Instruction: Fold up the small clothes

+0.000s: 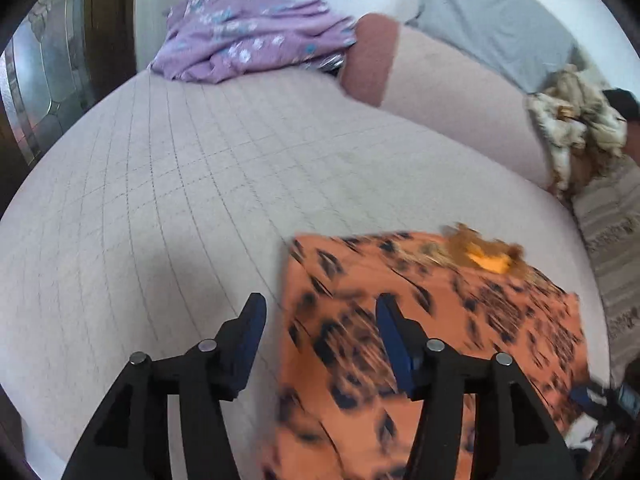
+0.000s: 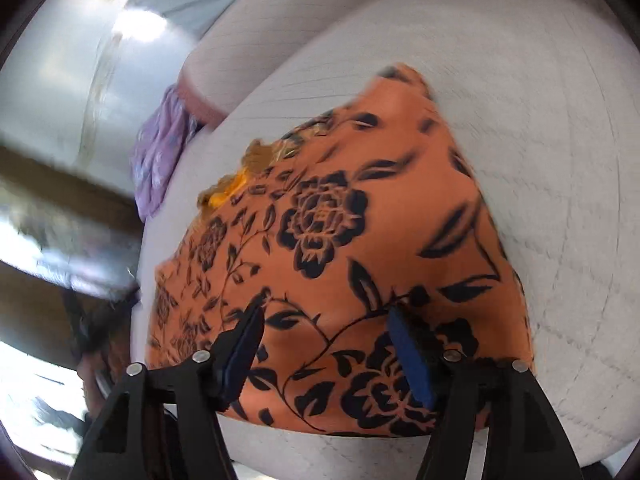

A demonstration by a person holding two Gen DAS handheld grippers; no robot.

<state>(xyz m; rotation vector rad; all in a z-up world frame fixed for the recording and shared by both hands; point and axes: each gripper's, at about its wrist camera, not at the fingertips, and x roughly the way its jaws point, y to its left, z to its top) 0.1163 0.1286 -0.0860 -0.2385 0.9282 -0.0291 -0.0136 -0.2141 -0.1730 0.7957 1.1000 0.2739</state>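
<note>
orange floral garment (image 2: 340, 248) lay flat on the bed (image 1: 180, 168), seemingly folded once. the left gripper (image 1: 320, 312) hung over its edge, the right gripper (image 2: 326, 316) over its near hem, both with fingers apart and gripping nothing. a fold looked just laid; next called for pinching an edge to fold again or taking the purple garment (image 1: 248, 32).

The orange garment (image 2: 340, 240) is smooth printed cloth lying on a matt quilted bedspread (image 1: 180, 168).
</note>
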